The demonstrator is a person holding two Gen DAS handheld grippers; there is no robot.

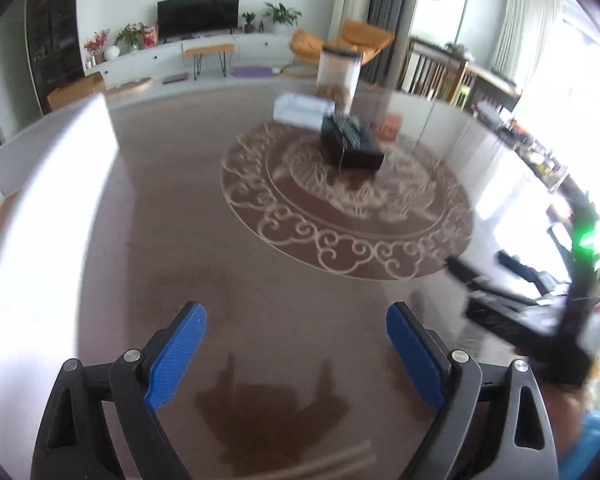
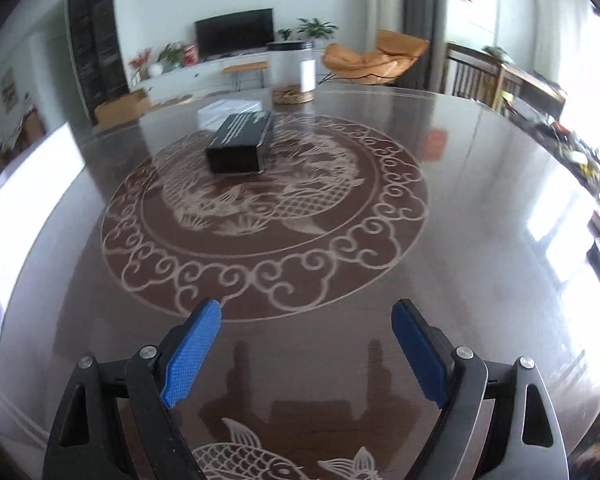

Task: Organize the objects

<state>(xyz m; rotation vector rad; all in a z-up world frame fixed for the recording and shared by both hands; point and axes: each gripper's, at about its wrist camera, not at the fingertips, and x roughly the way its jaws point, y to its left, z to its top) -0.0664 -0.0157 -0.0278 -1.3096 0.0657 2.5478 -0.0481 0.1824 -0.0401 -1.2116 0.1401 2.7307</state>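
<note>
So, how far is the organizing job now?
Nothing looks clearly done. The black box, white box and clear canister sit together across the table, possibly already grouped. Nothing is in hand: the left gripper and right gripper are open and empty. What remains is unclear.

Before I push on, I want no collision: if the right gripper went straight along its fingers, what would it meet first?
Probably the bare tabletop. The right gripper is open and empty, angled down at the table short of the black box, though depth is unclear.
</note>
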